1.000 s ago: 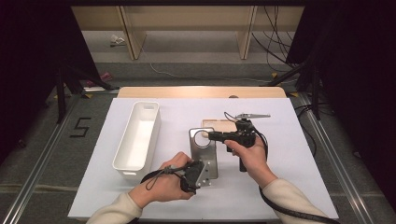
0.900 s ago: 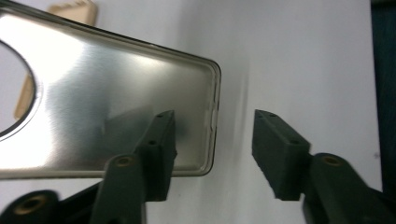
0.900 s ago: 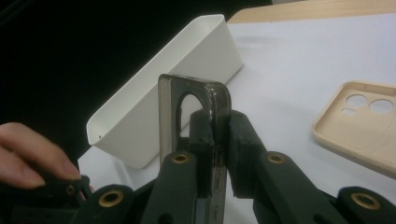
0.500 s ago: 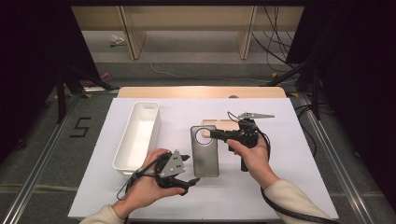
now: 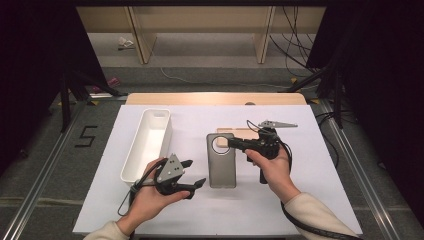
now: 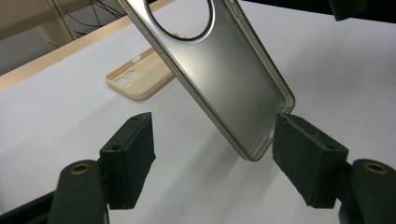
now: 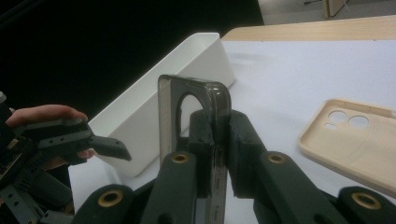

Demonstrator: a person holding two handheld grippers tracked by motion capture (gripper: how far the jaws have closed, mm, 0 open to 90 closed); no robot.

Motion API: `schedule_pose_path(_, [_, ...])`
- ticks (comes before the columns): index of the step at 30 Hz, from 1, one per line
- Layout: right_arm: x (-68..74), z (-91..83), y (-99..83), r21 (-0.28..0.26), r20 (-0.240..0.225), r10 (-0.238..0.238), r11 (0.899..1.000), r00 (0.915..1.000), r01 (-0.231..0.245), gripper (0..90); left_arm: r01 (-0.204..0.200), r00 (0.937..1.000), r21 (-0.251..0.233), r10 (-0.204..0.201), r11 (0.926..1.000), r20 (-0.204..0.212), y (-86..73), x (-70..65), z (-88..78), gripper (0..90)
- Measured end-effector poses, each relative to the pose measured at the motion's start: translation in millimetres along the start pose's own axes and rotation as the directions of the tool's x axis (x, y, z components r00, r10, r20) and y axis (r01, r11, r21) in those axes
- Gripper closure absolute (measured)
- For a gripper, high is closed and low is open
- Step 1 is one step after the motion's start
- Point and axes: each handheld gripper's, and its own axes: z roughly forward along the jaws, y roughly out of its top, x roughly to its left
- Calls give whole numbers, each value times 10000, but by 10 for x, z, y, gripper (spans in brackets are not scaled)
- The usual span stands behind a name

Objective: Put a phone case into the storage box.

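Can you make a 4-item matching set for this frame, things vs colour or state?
Things:
1. grey case
2. beige case
3. bin
4. left gripper

States:
A. white, long, left of the cases
B. jaws open, nothing between the pads
C. clamped at its top end by the right gripper
D. flat on the table, camera holes showing

Pairs: 1-C, 2-D, 3-A, 4-B

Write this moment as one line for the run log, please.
left gripper: open, jaws just opened, off grey case | right gripper: shut on grey case | beige case: on table | white bin: untouched
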Motion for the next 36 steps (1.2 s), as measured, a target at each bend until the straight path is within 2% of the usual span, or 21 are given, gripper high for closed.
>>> schedule_pose_path(2, [10,-10,-4,-19,8,-65,10000,10000,65,817,361,9993,-149,-362,9992,-55,31,17,-7,311])
schedule_pose_path(4, [16,-11,-7,-34,21,-82,10000,10000,82,817,436,9990,-113,-437,9990,-89,48,23,-11,325])
schedule_pose_path(6, [18,-10,-7,-40,8,-91,10000,10000,91,816,702,9971,-215,-708,9973,-295,90,40,-30,341])
schedule_pose_path(9, [30,-9,-8,-68,-13,-95,9999,10000,95,817,1166,9921,-444,-1184,9922,-412,166,69,-42,361])
schedule_pose_path(11, [39,-10,-11,-82,14,-120,9999,9999,120,816,1332,9893,-589,-1363,9893,-525,220,86,-34,367])
schedule_pose_path(12, [42,-12,-11,-90,8,-129,9999,9999,129,816,1513,9858,-720,-1558,9859,-622,267,98,-28,369])
schedule_pose_path(13, [46,-12,-10,-88,7,-138,9999,9999,138,816,1513,9858,-720,-1558,9859,-622,267,98,-28,372])
schedule_pose_path(15, [52,-12,-8,-100,6,-163,9998,9999,163,816,1803,9793,-839,-1868,9800,-780,313,116,-12,376])
schedule_pose_path(20, [62,-6,-12,-98,14,-160,9998,9999,160,816,2015,9733,-948,-2101,9749,-920,361,153,29,391])
schedule_pose_path(23, [69,-10,-9,-141,-3,-171,9998,9999,171,816,2035,9730,-980,-2123,9742,-906,372,165,42,414])
schedule_pose_path(30, [72,-11,-9,-161,12,-197,9997,9998,197,816,2310,9677,-1159,-2404,9660,-758,421,198,95,460])
schedule_pose_path(36, [76,-14,-7,-215,33,-180,9996,9998,180,815,2403,9653,-1172,-2500,9636,-759,464,216,172,489])
